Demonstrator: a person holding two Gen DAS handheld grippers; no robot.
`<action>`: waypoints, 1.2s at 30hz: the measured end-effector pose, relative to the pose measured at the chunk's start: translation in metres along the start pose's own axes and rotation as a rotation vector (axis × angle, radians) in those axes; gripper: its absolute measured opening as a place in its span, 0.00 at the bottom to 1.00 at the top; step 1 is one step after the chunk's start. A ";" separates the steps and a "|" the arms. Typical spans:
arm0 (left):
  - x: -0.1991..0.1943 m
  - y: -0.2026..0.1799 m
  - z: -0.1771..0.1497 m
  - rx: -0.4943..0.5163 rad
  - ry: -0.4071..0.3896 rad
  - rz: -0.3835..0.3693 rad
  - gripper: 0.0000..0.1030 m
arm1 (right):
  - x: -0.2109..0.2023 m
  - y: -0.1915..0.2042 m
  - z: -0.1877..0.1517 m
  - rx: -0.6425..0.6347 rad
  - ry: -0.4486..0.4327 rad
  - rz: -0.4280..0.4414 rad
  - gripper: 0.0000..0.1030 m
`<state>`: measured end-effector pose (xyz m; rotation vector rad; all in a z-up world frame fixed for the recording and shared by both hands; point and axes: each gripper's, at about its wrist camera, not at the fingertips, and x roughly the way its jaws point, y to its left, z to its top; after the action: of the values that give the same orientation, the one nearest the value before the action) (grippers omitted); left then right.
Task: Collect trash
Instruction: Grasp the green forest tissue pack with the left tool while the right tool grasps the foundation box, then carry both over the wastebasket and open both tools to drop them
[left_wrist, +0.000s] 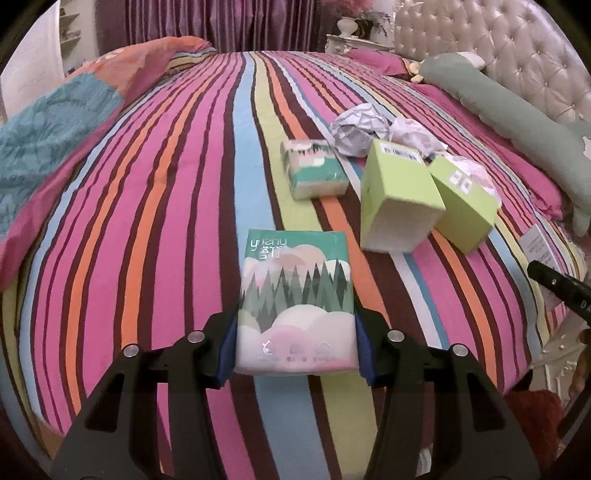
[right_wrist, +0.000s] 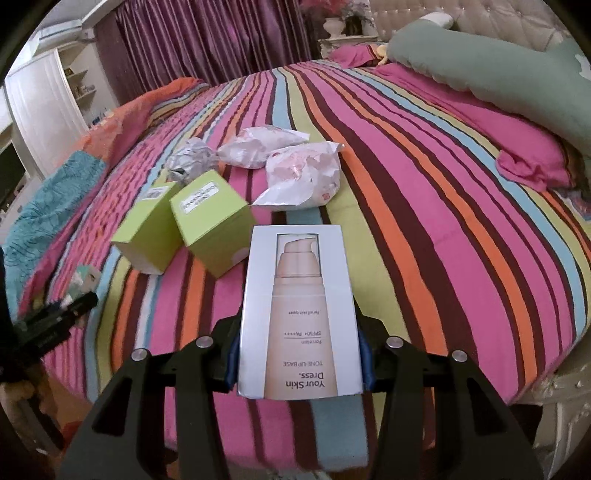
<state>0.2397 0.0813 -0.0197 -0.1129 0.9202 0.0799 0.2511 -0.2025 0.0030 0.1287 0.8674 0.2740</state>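
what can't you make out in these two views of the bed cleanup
- Left wrist view: the white paper at the bed's right edge bears print too small to read.
- Left wrist view: the back green box is partly covered by the front green box.
- Right wrist view: the left gripper is blurred, its tissue pack mostly hidden.
- Both views: no trash bin or bag in frame.

A home bedroom here: a wide bed (left_wrist: 184, 206) under striped bedding, tufted headboard (left_wrist: 517, 55), pillows (right_wrist: 532, 147), purple curtains (right_wrist: 192, 37) drawn behind.
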 end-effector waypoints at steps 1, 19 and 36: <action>-0.003 0.001 -0.004 -0.003 0.001 -0.002 0.49 | -0.004 0.000 -0.002 0.008 -0.003 0.009 0.44; -0.084 -0.036 -0.115 0.017 -0.013 -0.101 0.49 | -0.077 0.023 -0.072 0.093 -0.025 0.142 0.44; -0.040 -0.072 -0.214 0.016 0.307 -0.159 0.49 | -0.020 0.012 -0.178 0.286 0.347 0.131 0.44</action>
<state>0.0551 -0.0193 -0.1122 -0.1866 1.2146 -0.0955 0.1005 -0.1970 -0.0939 0.4139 1.2434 0.2980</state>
